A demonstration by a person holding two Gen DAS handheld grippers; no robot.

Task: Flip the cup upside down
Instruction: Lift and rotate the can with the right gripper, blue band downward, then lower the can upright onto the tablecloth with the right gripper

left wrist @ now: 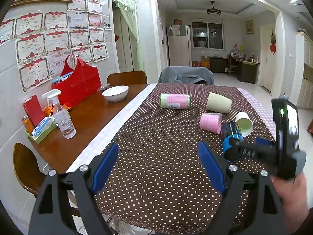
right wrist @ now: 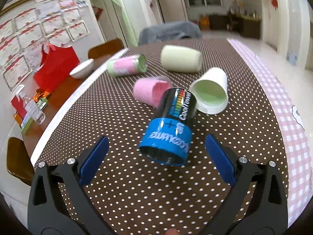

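Note:
Several cups lie on their sides on the dotted brown tablecloth (left wrist: 156,146). A black and blue cup (right wrist: 169,129) lies nearest, its open end toward my right gripper (right wrist: 156,154), which is open with the cup's blue end between its fingertips. Behind it lie a white cup with a green inside (right wrist: 210,91), a pink cup (right wrist: 148,92), a cream cup (right wrist: 181,61) and a pink and green jar-like cup (right wrist: 127,65). My left gripper (left wrist: 158,166) is open and empty above the cloth. The left wrist view shows the black and blue cup (left wrist: 231,137) and the right gripper (left wrist: 246,146) at its side.
A white bowl (left wrist: 115,93), a red bag (left wrist: 78,84), a spray bottle (left wrist: 62,115) and small boxes stand on the bare wood at the left. Chairs stand at the far end (left wrist: 185,75) and left side (left wrist: 25,168). The table's right edge carries a pink checked cloth (right wrist: 283,107).

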